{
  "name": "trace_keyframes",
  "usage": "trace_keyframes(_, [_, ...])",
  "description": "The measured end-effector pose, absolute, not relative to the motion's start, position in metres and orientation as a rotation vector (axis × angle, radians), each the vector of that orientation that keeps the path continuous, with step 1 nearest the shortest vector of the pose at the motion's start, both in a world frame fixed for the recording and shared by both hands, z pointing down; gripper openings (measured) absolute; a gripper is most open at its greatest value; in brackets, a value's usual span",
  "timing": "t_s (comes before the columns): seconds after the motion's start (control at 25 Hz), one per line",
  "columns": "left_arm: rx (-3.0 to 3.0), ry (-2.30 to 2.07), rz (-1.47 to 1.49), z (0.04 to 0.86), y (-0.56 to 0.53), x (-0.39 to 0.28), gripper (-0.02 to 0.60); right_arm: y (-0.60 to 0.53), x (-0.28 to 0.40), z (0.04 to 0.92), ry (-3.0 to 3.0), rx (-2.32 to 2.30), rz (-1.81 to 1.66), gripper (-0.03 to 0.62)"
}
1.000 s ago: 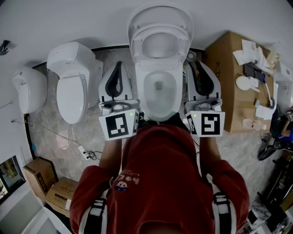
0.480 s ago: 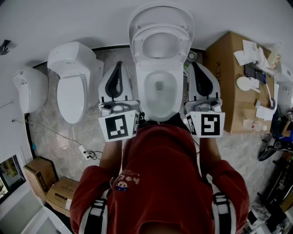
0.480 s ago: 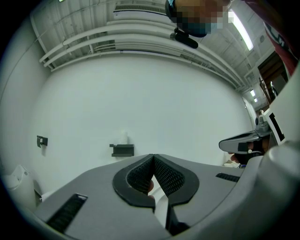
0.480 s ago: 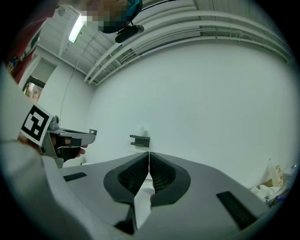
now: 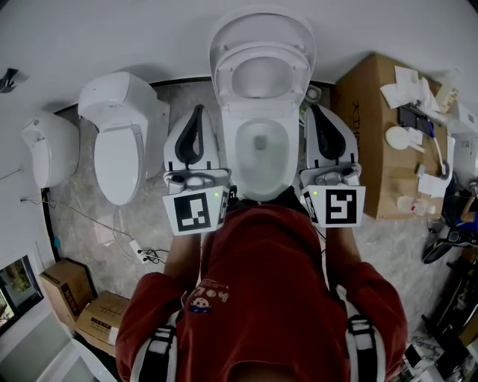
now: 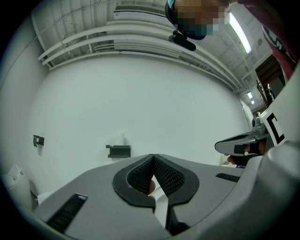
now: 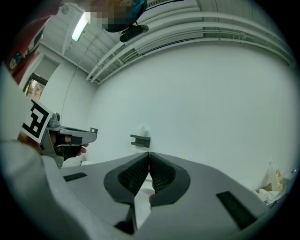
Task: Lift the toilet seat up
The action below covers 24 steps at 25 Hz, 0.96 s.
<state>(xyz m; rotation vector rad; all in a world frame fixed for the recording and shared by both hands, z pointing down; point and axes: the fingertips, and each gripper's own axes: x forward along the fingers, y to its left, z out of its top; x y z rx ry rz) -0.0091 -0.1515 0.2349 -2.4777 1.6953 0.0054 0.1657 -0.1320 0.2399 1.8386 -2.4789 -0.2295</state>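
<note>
White-walled room with a grey veined stone floor (image 5: 89, 216). A glossy white toilet (image 5: 233, 153) stands centre, its oval toilet seat (image 5: 300, 71) raised against the lid. The left gripper (image 5: 197, 110) and right gripper (image 5: 314, 110) flank the bowl. Both are empty, with ribbed dark pads (image 7: 161, 176) pressed together — the right has closed since a second ago.

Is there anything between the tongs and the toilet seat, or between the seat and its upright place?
Nothing visible stands in the way. The seat already stands upright against the lid. The left tongs and the right tongs, both shut and empty, are on either side of the bowl.
</note>
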Motion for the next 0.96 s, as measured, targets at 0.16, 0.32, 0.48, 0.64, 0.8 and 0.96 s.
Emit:
trace_keyframes(0.16, [-2.478, 1.693, 0.017, 0.2341, -0.1509, -0.0085, 0.008, -0.1316, 0.1662, 0.2411, -2.472, 1.827, -0.238, 0.014])
trace_keyframes(0.32, [-2.478, 1.697, 0.026, 0.2336, -0.1494, -0.009, 0.008, -0.1309, 0.1654, 0.2408, -2.473, 1.821, -0.243, 0.014])
trace_keyframes(0.48, [-2.478, 1.694, 0.023, 0.2333, -0.1483, -0.0083, 0.008, -0.1307, 0.1648, 0.2403, -2.48, 1.822, -0.236, 0.014])
trace_keyframes(0.64, [-2.481, 1.694, 0.018, 0.2336, -0.1471, -0.0077, 0.008, -0.1295, 0.1655, 0.241, -2.475, 1.817, -0.236, 0.014])
trace_keyframes(0.8, [-2.478, 1.692, 0.024, 0.2333, -0.1462, -0.007, 0.008, -0.1279, 0.1671, 0.2428, -2.464, 1.811, -0.247, 0.014])
trace_keyframes(0.96, [-2.48, 1.691, 0.021, 0.234, -0.146, -0.0058, 0.008, -0.1273, 0.1695, 0.2449, -2.456, 1.814, -0.247, 0.014])
